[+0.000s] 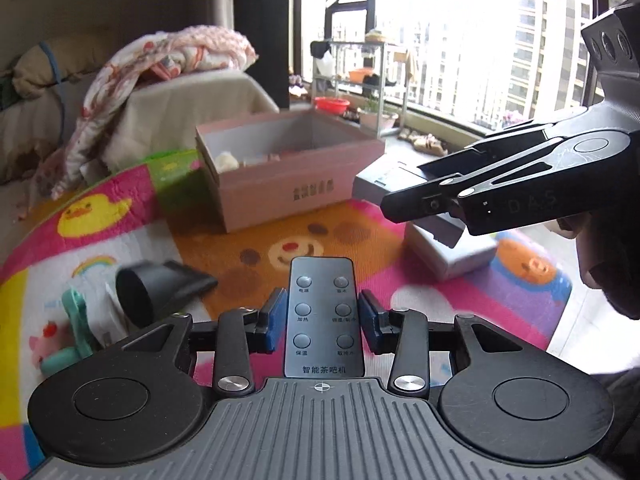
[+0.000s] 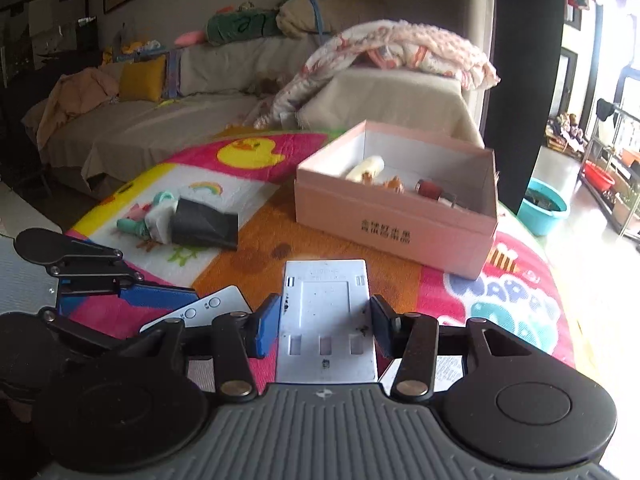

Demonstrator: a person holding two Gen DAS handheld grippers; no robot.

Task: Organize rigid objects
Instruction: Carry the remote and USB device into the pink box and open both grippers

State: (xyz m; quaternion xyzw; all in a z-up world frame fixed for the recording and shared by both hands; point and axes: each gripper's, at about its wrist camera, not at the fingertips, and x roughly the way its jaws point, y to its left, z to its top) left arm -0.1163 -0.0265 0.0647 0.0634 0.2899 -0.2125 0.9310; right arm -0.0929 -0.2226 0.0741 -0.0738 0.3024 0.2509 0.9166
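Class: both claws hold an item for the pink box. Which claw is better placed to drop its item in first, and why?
Probably the right claw. Its grey flat device sits nearer the pink box; the left claw, gripping the remote, sits farther back.

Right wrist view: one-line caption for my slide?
Right gripper clamps a grey plate above the playmat, pink box ahead.

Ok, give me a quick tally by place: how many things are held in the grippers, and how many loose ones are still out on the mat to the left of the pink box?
Held in grippers: 2, the black remote in the left gripper and the grey flat device in the right gripper
Loose on the play mat: 3, the black nozzle, white piece, teal clip
Total: 5
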